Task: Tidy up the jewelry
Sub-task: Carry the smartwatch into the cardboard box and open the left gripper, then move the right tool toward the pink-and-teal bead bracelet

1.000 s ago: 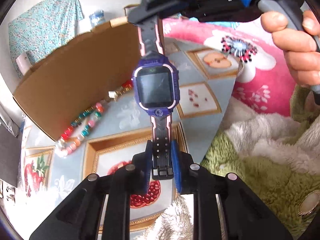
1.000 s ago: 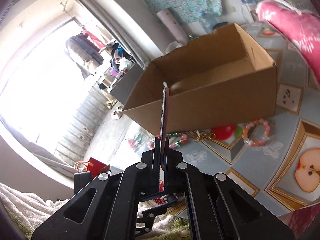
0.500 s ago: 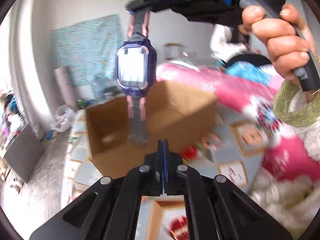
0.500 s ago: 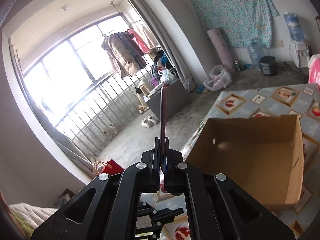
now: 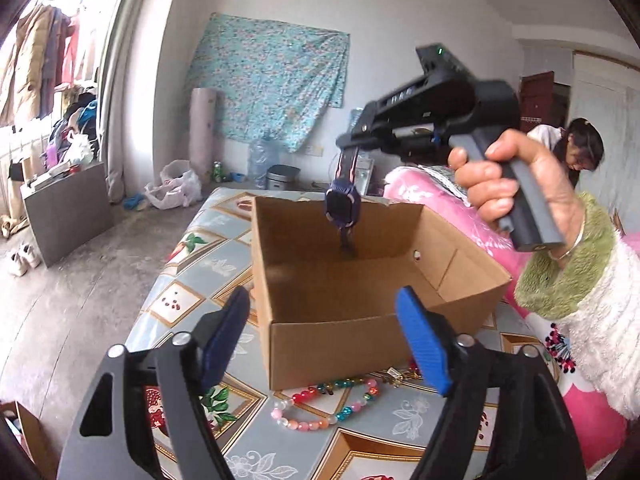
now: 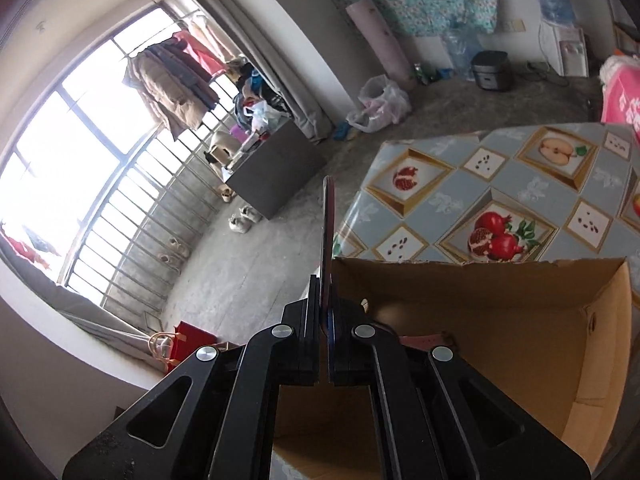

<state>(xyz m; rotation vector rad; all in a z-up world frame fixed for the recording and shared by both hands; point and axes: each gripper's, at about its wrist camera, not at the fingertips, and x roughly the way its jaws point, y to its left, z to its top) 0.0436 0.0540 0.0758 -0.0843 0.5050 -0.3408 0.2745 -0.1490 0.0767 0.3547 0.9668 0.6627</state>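
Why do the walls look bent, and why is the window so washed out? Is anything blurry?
Left wrist view: the fisheye lens bows the walls and window frame; the right gripper and the watch hanging over the cardboard box are slightly motion-smeared, the bead bracelet sharp. Right wrist view: the window is overexposed to white, the corners are dark, and the watch strap is seen edge-on.

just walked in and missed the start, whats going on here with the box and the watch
A person is sorting jewelry into a cardboard box. The right gripper is shut on the strap of a purple watch, dangling it over the open box. The left gripper has just been opening, with nothing between its pads. A beaded bracelet lies on the tablecloth in front of the box.
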